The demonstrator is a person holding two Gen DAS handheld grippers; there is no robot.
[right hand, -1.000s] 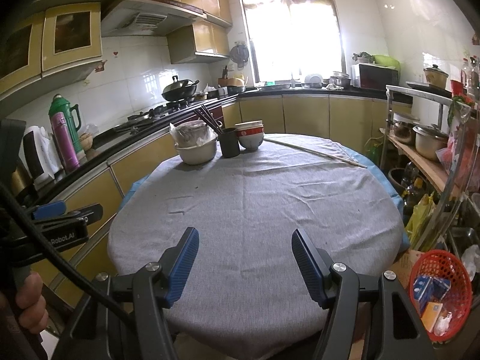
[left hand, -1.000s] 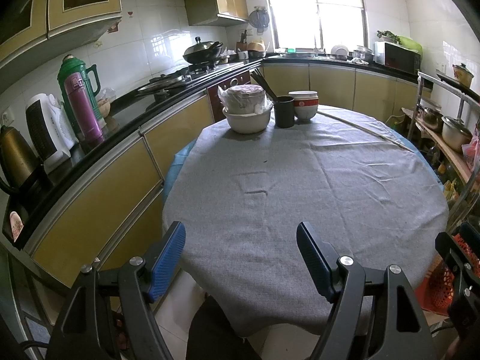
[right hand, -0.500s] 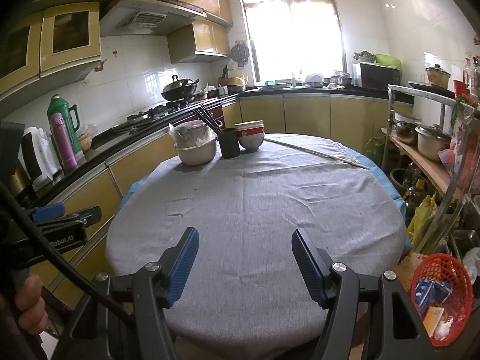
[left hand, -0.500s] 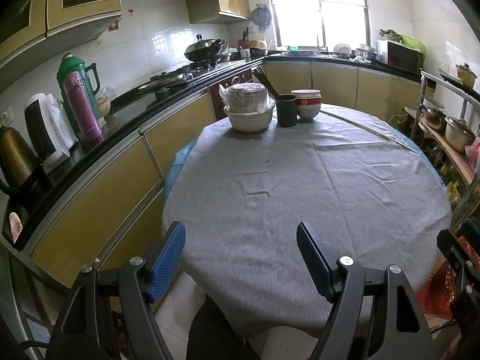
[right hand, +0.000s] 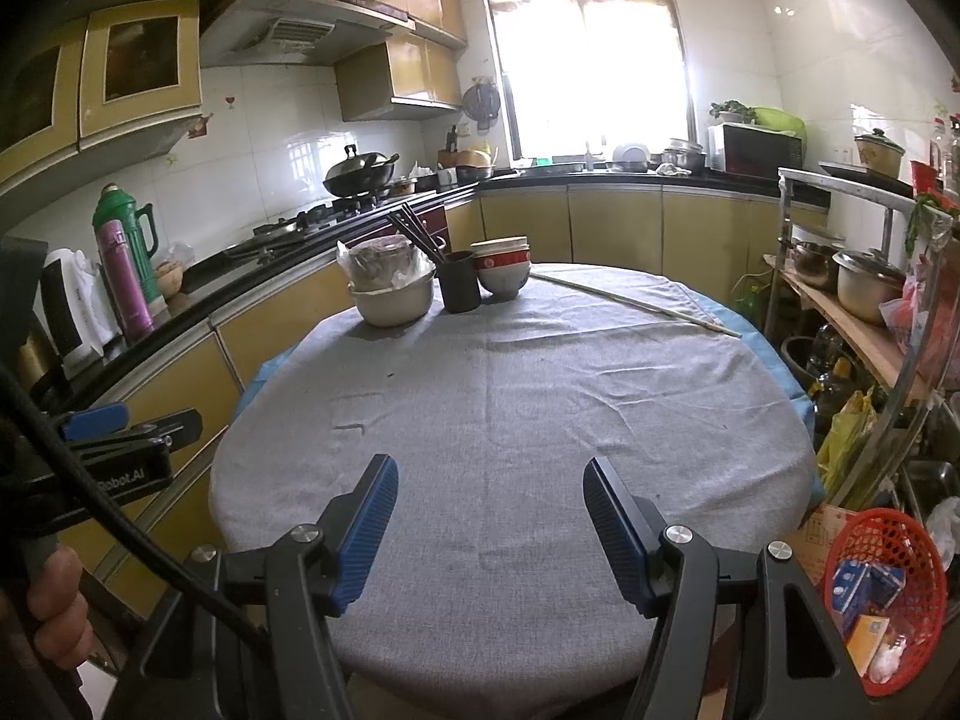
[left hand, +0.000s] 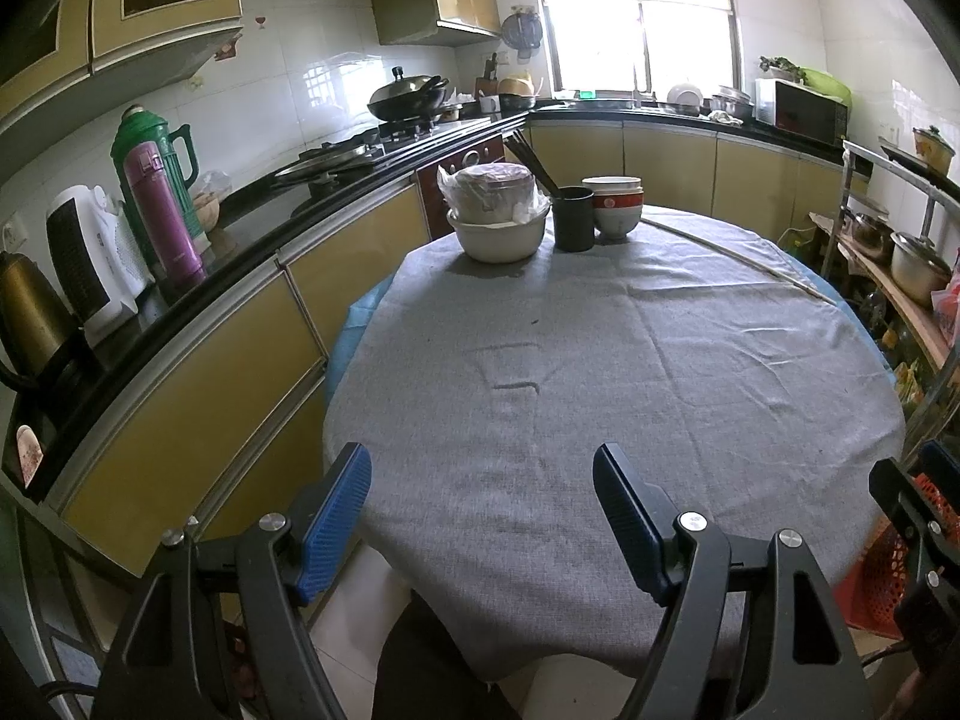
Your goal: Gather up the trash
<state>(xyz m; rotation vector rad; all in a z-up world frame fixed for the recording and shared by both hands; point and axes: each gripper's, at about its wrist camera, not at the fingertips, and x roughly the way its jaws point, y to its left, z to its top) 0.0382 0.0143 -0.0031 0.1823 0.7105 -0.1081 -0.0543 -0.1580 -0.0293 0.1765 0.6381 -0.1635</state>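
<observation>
A red mesh basket (right hand: 882, 594) stands on the floor to the right of the round table and holds blue and orange packets and white scraps. Its edge also shows in the left wrist view as a red basket (left hand: 873, 570). My left gripper (left hand: 480, 468) hangs open over the near edge of the grey tablecloth (left hand: 600, 360), with nothing between its blue pads. My right gripper (right hand: 491, 471) is open too, over the near edge of the same cloth (right hand: 510, 396), and it is empty. A tiny dark speck (left hand: 534, 321) lies on the cloth.
At the table's far end stand a white bowl with a bagged container (left hand: 498, 222), a black cup of chopsticks (left hand: 573, 219) and stacked bowls (left hand: 615, 207). A long thin stick (right hand: 636, 303) lies at the far right. A counter with flasks (left hand: 159, 204) runs along the left, and a pot shelf (right hand: 852, 300) stands on the right.
</observation>
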